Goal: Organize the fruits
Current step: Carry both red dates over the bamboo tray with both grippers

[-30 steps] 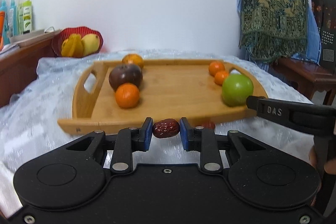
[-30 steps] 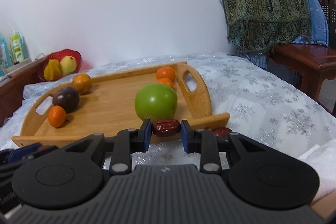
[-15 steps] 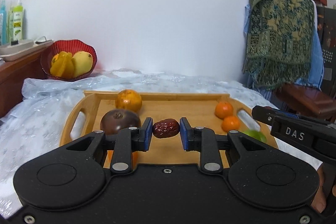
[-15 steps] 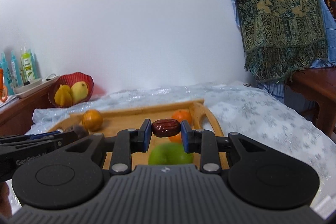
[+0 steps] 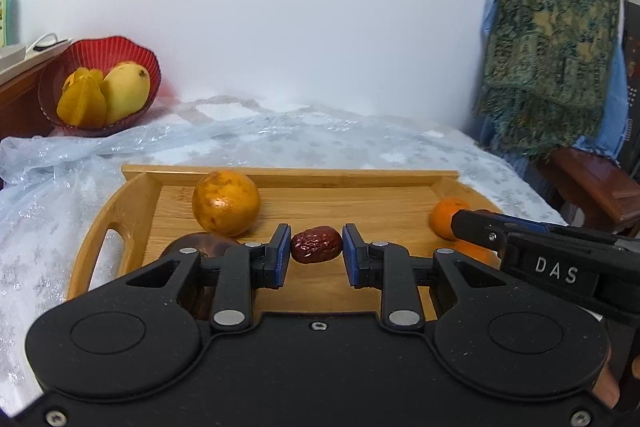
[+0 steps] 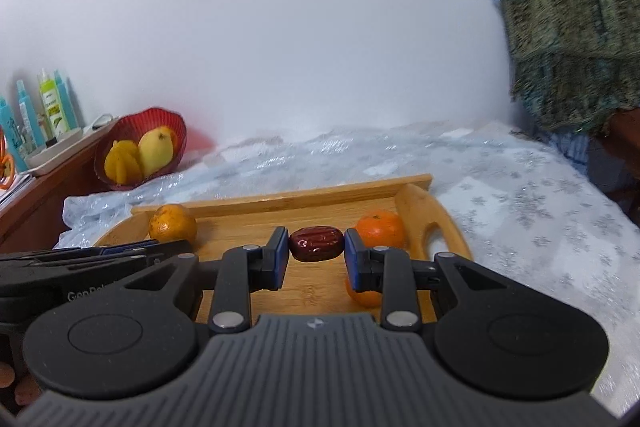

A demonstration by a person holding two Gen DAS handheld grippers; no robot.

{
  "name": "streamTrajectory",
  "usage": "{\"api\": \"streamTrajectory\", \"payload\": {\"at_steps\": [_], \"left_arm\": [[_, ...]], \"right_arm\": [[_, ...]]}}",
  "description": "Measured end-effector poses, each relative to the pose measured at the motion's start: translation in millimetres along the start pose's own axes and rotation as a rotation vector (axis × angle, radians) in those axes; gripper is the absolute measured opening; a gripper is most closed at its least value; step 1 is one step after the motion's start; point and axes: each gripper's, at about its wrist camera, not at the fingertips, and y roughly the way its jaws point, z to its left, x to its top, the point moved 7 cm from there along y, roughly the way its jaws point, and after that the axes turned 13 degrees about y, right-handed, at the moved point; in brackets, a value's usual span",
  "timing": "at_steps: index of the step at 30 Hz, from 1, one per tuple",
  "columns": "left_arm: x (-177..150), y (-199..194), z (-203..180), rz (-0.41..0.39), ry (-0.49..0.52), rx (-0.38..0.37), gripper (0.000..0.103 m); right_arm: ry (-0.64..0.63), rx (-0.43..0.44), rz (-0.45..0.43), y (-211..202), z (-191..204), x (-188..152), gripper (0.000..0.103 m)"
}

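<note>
Both tongs have carried their fruit up and forward over the last second: a second ago each hung low in front of the near rim of the wooden tray (image 5: 132,203), and now they sit above the tray floor, looking down its length toward the wall. The left tongs (image 5: 316,251) are clamped on a red date (image 5: 316,244), which shows at the centre of the left view, pinched end to end between the blue pads. The right tongs (image 6: 316,249) are likewise closed on a second date (image 6: 316,243), at the centre of the right view. The green apple that filled the lower middle of the right view half a second ago has dropped out of sight beneath the tool. On the tray, a large orange (image 5: 226,203) lies left of centre with a dark purple fruit (image 5: 200,245) partly hidden behind the left tool, and small mandarins (image 6: 380,229) sit by the right handle. A red bowl (image 5: 96,47) of yellow fruit stands in the upper left, off the tray, beyond the table (image 5: 360,143). My reading is that both dates are lifted clear and in transit; whether they are bound for the tray floor or the bowl cannot be told.
</note>
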Motion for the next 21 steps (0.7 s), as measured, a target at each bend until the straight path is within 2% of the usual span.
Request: {"api": "streamTrajectory", "payload": {"at_steps": [4, 10, 21], "left_arm": [[0.2, 14.8, 5.0, 0.028, 0.001, -0.019, 0.026], [5.5, 33.0, 9.7, 0.077, 0.02, -0.034, 0.026], [2.6, 46.1, 11.5, 0.1, 0.03, -0.028, 0.026]], "right_arm": [[0.033, -0.004, 0.083, 22.0, -3.1, 3.4, 0.034], [0.011, -0.007, 0.154, 39.1, 1.1, 6.7, 0.034], [0.008, -0.045, 0.193, 54.2, 2.0, 6.9, 0.035]]}}
